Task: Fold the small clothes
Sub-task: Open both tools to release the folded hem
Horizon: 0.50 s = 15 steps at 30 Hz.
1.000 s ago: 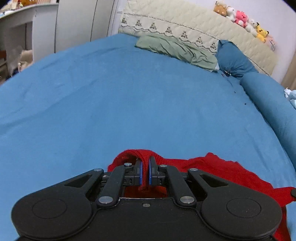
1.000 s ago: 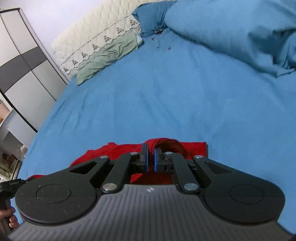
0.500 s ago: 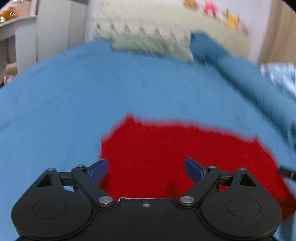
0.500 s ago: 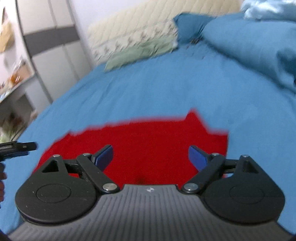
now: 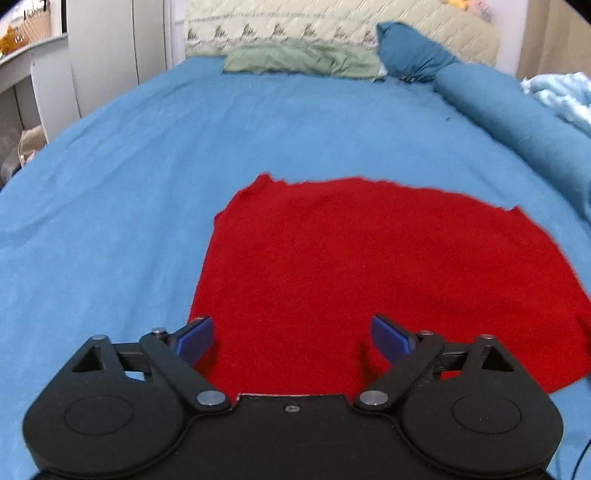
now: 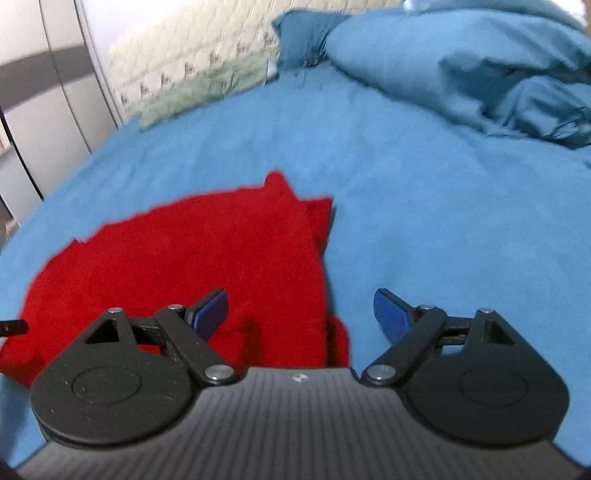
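Observation:
A red garment [image 5: 369,266] lies folded flat on the blue bed sheet [image 5: 147,184]. My left gripper [image 5: 291,339] is open and empty, above the garment's near left part. In the right wrist view the same red garment [image 6: 207,266] lies left of centre, with a second layer showing along its right edge. My right gripper [image 6: 301,314] is open and empty, over the garment's near right edge, its right finger above bare sheet [image 6: 424,221].
A green pillow [image 5: 303,61] and a blue pillow [image 5: 410,51] lie at the quilted headboard [image 5: 332,22]. A rolled blue duvet [image 5: 517,125] runs along the right side. Grey wardrobe doors [image 5: 110,48] stand to the left of the bed.
Both grippers were shut on the red garment's folded edge one second ago. They let go, opened wide and pulled back. The garment now lies flat on the sheet.

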Available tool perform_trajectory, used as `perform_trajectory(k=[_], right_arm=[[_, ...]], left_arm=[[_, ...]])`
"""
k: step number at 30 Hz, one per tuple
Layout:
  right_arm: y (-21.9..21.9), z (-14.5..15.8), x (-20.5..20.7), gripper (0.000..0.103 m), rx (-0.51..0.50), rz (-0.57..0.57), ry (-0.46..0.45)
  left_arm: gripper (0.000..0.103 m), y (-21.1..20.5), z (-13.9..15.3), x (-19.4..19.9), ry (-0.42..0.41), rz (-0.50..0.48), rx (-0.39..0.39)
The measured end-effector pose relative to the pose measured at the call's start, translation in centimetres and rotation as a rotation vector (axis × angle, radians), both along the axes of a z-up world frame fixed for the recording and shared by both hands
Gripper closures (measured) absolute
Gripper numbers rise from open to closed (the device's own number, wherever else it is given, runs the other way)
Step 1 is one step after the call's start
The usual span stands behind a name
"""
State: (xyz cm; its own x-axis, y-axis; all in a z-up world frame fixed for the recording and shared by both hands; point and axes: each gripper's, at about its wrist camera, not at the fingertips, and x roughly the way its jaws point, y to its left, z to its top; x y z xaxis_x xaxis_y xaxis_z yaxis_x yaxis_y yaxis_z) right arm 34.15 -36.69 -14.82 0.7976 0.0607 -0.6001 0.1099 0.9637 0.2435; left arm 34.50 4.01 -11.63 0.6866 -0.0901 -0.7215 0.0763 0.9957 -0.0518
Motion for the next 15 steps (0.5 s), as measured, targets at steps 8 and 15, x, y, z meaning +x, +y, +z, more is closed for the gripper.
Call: perform_trajectory(k=[8,15], right_arm=[[-1.1,1.9,-3.1,0.002,-0.053,0.065,0.019],[-0.4,0.2,-1.3,0.002,-0.012,0.067,0.068]], left_arm=[[0.000,-5.1,1.9,-1.6,-0.010,-0.092,-0.031],[0.000,-10.2,0.4,0.7,0.036,-0.143,-0.007]])
